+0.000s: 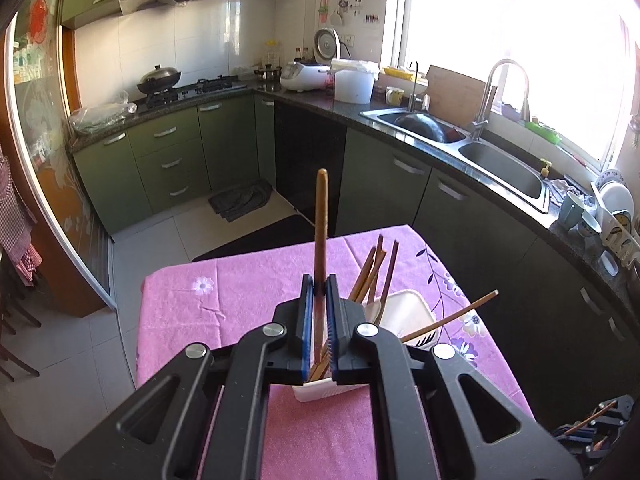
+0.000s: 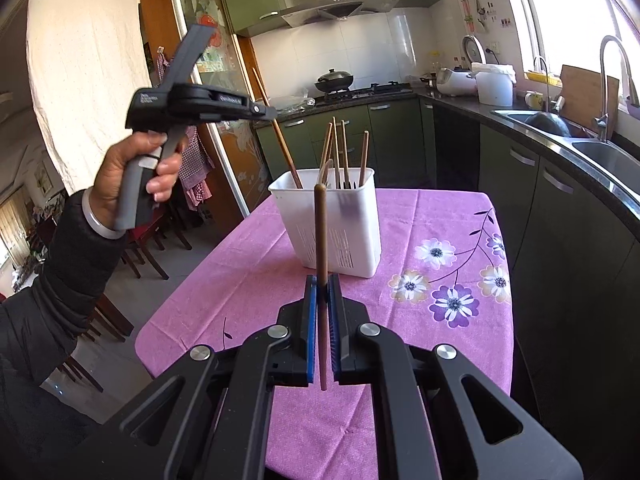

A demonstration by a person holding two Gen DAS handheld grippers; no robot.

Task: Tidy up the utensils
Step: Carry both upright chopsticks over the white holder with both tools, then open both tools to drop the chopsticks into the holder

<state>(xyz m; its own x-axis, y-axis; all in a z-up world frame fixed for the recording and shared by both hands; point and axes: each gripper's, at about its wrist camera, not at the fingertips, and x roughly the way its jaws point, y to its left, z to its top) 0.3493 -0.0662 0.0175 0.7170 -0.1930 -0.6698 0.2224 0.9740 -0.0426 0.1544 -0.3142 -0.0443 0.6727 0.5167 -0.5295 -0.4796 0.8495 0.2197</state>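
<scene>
Chopsticks: one brown chopstick (image 1: 321,240) is pinched upright between the left gripper's (image 1: 319,284) pads, its tip rising well past the jaw ends
Second chopstick: another brown chopstick (image 2: 321,248) is clamped the same way in the right gripper (image 2: 322,280), its lower end hanging below the pads
Left jaws: closed tight on the stick — nothing else is between them
Right jaws: closed tight on their stick as well
Holder: a white slotted holder (image 2: 340,236) stands on the pink flowered tablecloth (image 2: 420,220) ahead of the right jaws; from the left view it sits just beyond and right of the jaws
Sticks in holder: several chopsticks (image 2: 340,152) lean inside it
Person: a hand (image 2: 132,176) in a black sleeve grips the left gripper's handle — seen left of the right jaws
</scene>
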